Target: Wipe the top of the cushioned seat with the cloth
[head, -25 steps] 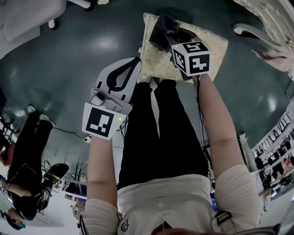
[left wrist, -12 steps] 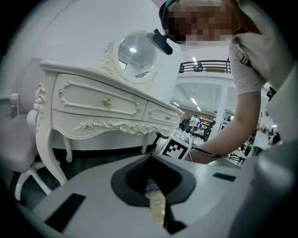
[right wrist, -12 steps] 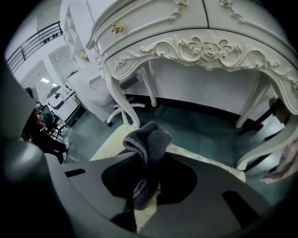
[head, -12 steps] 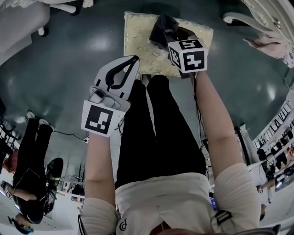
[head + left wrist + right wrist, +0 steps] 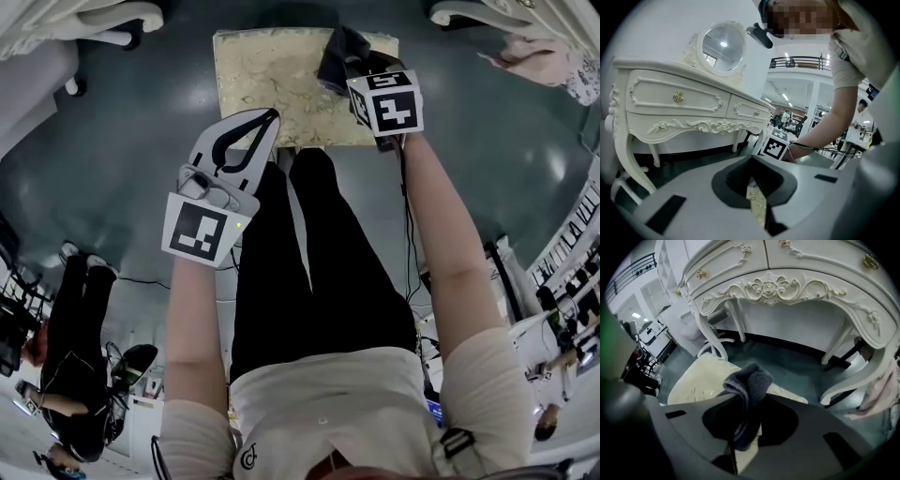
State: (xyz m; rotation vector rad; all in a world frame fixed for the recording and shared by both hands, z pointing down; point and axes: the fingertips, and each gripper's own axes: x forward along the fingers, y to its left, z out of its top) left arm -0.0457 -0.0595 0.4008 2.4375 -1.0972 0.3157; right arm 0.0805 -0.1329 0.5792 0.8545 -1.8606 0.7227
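Dark cloth (image 5: 336,56), right gripper (image 5: 351,67), slid rightward across seat (image 5: 267,84)

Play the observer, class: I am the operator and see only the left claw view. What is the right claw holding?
Observer: The right claw is shut on a dark grey cloth.
Operator: Where is that cloth relative to the seat?
Observer: In the head view it is over the far right corner of the cushioned seat.
Operator: And where does my left claw sit?
Observer: The left claw, shut and empty, is at the seat's near edge, left of the person's legs.
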